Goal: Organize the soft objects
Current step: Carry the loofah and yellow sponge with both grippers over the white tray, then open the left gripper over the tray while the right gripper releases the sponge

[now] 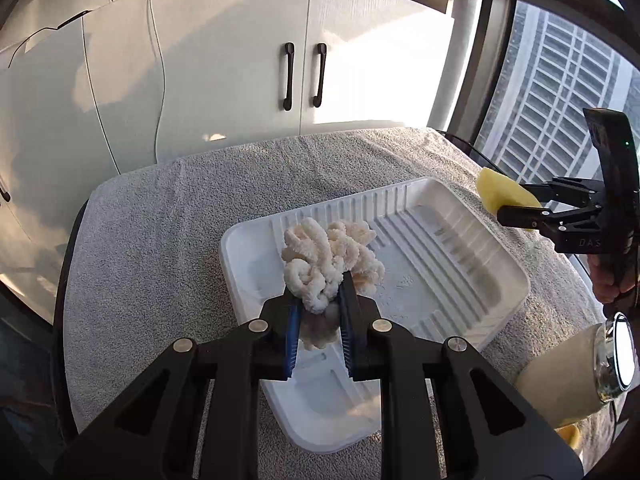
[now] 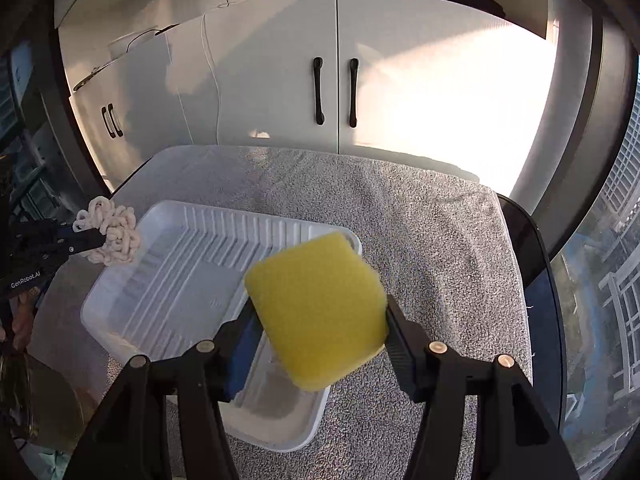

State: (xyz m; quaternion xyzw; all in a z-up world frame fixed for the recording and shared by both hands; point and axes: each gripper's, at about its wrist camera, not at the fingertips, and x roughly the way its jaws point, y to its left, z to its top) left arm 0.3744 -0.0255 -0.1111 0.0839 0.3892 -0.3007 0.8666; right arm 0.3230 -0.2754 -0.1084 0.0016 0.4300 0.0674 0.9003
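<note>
My left gripper (image 1: 320, 300) is shut on a cream bundle of fluffy cord (image 1: 328, 256), held above the near left part of a white ribbed foam tray (image 1: 452, 248). From the right wrist view the same bundle (image 2: 114, 236) hangs at the tray's (image 2: 168, 280) far left corner, pinched by the left gripper (image 2: 96, 240). My right gripper (image 2: 320, 320) is shut on a yellow sponge (image 2: 320, 312), over the tray's right edge. In the left wrist view the sponge (image 1: 504, 194) sits in the right gripper (image 1: 516, 206) beyond the tray's far right corner.
A grey towel (image 1: 160, 240) covers the table under the tray. White cabinets with black handles (image 1: 288, 76) stand behind the table. A window (image 1: 560, 100) is on the right. A glass object (image 1: 612, 356) and a hand (image 1: 608, 284) show at the right edge.
</note>
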